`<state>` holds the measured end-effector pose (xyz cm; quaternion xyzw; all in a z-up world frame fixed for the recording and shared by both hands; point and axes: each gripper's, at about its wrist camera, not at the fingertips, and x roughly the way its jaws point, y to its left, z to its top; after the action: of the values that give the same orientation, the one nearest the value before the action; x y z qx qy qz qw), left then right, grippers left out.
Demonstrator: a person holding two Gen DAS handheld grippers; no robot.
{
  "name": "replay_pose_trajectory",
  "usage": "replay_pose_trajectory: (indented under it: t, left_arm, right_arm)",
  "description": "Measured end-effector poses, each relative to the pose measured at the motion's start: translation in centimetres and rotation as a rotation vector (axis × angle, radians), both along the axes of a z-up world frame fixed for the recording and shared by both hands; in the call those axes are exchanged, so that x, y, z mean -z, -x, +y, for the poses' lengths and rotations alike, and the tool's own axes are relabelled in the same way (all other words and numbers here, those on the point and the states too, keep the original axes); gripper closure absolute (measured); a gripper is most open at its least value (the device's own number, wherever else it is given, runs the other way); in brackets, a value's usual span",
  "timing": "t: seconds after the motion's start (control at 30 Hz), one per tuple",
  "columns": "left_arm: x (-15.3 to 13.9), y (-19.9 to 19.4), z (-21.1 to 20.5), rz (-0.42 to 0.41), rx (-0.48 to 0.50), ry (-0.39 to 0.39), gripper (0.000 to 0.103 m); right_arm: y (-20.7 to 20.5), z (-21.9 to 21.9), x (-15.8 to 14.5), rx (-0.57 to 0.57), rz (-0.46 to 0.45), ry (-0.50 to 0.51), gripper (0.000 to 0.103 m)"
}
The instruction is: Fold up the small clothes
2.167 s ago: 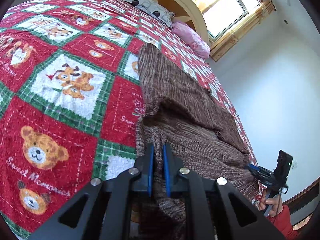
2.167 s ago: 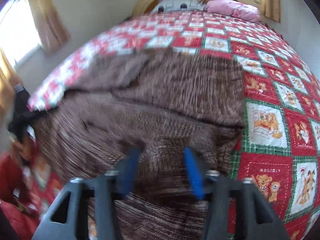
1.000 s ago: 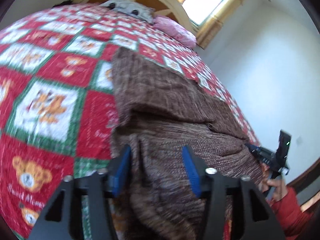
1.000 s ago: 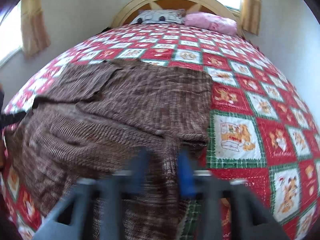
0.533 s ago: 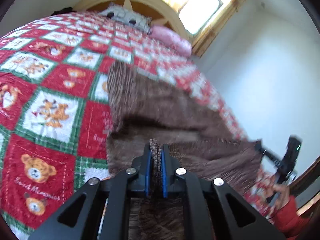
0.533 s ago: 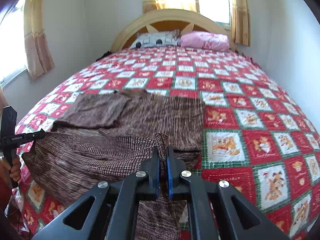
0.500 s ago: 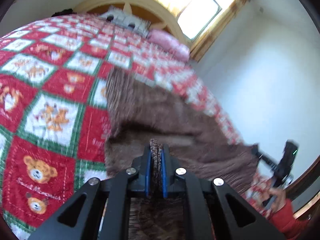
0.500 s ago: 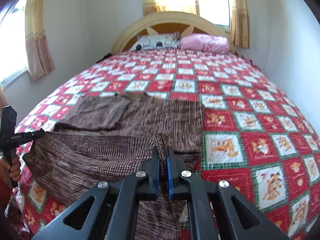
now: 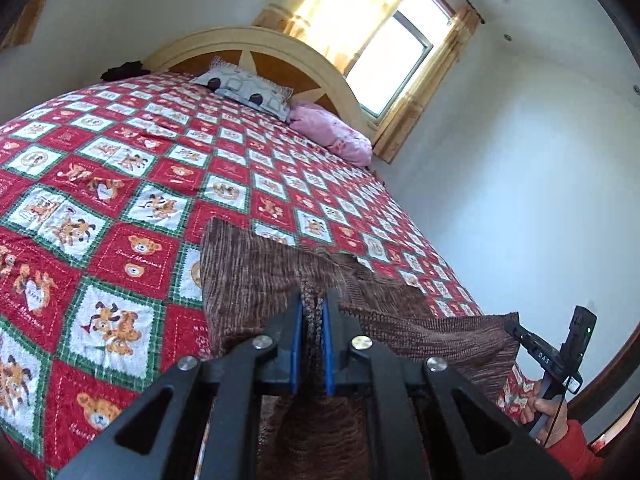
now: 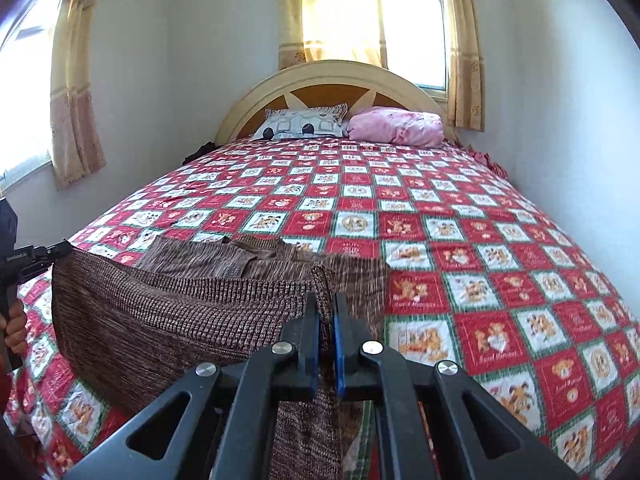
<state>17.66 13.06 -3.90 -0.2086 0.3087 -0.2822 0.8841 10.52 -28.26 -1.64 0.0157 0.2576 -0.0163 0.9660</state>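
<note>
Both grippers pinch the sweater's near hem above the bed.
Left gripper (image 9: 311,312) and right gripper (image 10: 327,312), clamped on the brown sweater (image 10: 180,304), lift its hem off the quilt (image 10: 480,240); soft, floppy knit, best held at corners.

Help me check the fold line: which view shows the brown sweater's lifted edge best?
The right wrist view: the brown sweater hangs there as a wide taut panel between the right gripper and the left gripper. The left wrist view shows the left gripper pinching bunched knit, with the stretched edge foreshortened.
</note>
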Motion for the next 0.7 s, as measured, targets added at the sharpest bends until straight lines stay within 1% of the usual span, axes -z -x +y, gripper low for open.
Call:
replay_pose_trajectory:
  t: [0.07, 0.23, 0.33, 0.4, 0.47, 0.53, 0.6, 0.7]
  left_arm:
    - [-0.1, -1.4, -0.2, 0.011, -0.019, 0.0, 0.094]
    - [-0.6, -6.1, -1.0, 0.027, -0.049, -0.005, 0.094]
    - [-0.8, -9.2, -1.8, 0.036, -0.062, -0.01, 0.094]
    - [-0.5, -11.6, -2.7, 0.046, -0.075, -0.031, 0.094]
    - [0.3, -13.7, -3.3, 0.059, -0.09, -0.053, 0.094]
    - [1.9, -16.0, -4.0, 0.091, -0.112, -0.069, 0.094]
    - [3.8, -17.6, -4.5, 0.132, -0.127, -0.094, 0.094]
    - [6.6, -19.2, -5.2, 0.191, -0.157, -0.14, 0.094]
  right_arm:
    - [-1.6, 0.0, -0.2, 0.0, 0.009, 0.028, 0.098]
    - [-6.3, -1.3, -0.5, 0.024, 0.021, 0.05, 0.098]
    - [-10.2, -2.3, -0.3, 0.045, 0.038, 0.056, 0.098]
    - [-13.1, -2.8, 0.0, 0.064, 0.048, 0.071, 0.098]
    - [-15.8, -3.3, 0.7, 0.082, 0.062, 0.082, 0.098]
    - [-17.9, -3.9, 1.7, 0.102, 0.081, 0.068, 0.098]
    - [-20.2, -4.7, 3.4, 0.121, 0.114, 0.025, 0.098]
    - [-22.5, -5.1, 6.2, 0.146, 0.166, 0.017, 0.098]
